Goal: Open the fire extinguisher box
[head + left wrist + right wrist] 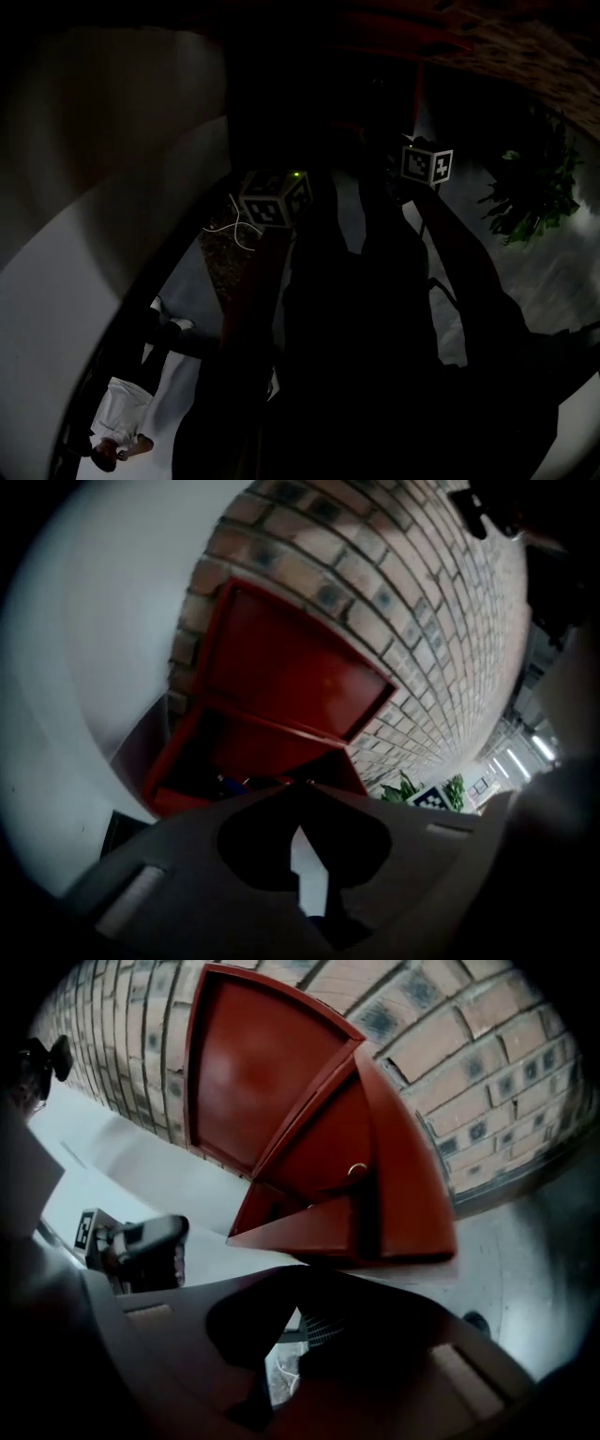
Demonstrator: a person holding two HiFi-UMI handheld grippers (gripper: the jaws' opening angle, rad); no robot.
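Observation:
The red fire extinguisher box [248, 747] stands open against a brick wall, with its lid [291, 663] swung up flat on the bricks. Dark things lie inside it, too dim to name. In the right gripper view the same box [394, 1185] and its raised lid [248, 1063] fill the middle. My left gripper [300, 791] is shut with nothing between its jaws, a short way in front of the box. My right gripper [309, 1274] is also shut and empty, off to the box's other side. The head view is very dark; both marker cubes [277, 197] [427, 164] show below the box [403, 33].
The brick wall [422, 602] runs behind the box, with a pale curved wall [84, 667] beside it. Potted plants [534, 197] stand to the right. A person in white [122, 412] is at the lower left. A thin white cable [234, 225] lies on the ground.

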